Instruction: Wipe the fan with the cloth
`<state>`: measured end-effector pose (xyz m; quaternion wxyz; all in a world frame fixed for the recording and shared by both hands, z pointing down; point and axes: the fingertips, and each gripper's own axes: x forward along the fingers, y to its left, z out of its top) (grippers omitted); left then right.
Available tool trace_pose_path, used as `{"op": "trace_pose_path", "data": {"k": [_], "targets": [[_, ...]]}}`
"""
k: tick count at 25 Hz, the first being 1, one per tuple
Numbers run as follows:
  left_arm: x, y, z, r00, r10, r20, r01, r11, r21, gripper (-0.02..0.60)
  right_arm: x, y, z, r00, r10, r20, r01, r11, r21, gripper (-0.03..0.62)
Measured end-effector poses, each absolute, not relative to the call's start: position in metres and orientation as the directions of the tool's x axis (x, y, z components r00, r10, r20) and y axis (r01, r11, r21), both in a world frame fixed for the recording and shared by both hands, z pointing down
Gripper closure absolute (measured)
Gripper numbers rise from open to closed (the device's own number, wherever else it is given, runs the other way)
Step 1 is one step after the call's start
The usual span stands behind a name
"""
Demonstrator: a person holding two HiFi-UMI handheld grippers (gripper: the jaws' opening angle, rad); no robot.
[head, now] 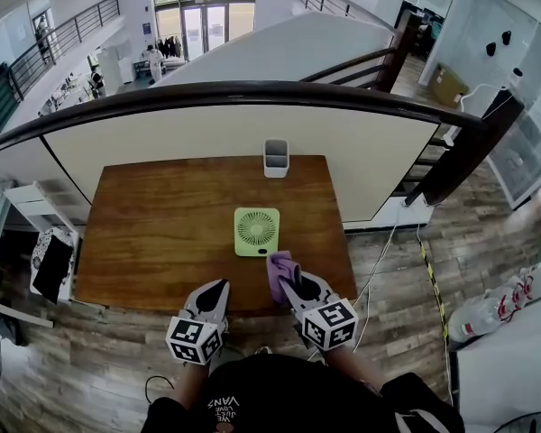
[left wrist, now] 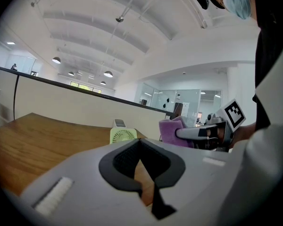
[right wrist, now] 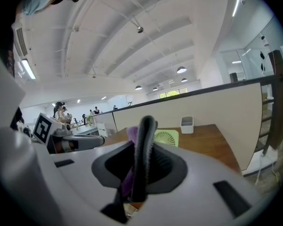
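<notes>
The pale green square plastic fan [head: 256, 232] sits on the brown wooden table [head: 153, 233]. Just on the near side of the fan, the right gripper [head: 291, 280] is clamped on the purple cloth [head: 278, 265], which is largely hidden behind its jaws. Near-left of the fan, the left gripper [head: 220, 289] has its jaws together, empty.

Count at the table [head: 162, 233]: one, wooden.

- Fan [head: 256, 231]: one, green and square, right of centre and nearer the near edge.
- Cloth [head: 279, 273]: one, purple, at the near edge, clamped in the right gripper [head: 290, 276].
- Container [head: 275, 158]: one, pale and open-topped, at the middle of the far edge.
- Grippers: two, both at the near edge. The left gripper [head: 221, 285] has its jaws together on nothing.
- Marker cubes: two, one on each gripper.

Kinds counted: six.
</notes>
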<state>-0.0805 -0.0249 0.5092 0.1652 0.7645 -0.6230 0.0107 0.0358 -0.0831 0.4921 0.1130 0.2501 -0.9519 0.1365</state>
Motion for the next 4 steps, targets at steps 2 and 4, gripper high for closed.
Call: {"op": "trace_pose_path", "data": {"k": [2,4], "targets": [[-0.0796,-0.0262,0.5096,0.227,-0.948,0.225,-0.955,-0.172,0.240,0.571,0.0358,-0.0842,0.4927,-0.849,-0.445,0.284,-0.507,0.837,-0.205,0.510],[-0.0787,-0.0276,0.5101,0.232,-0.946,0.227,-0.954,-0.176,0.242,0.571,0.0361,-0.0856,0.4932,-0.849,-0.445,0.286,-0.508,0.837,-0.205,0.510]]}}
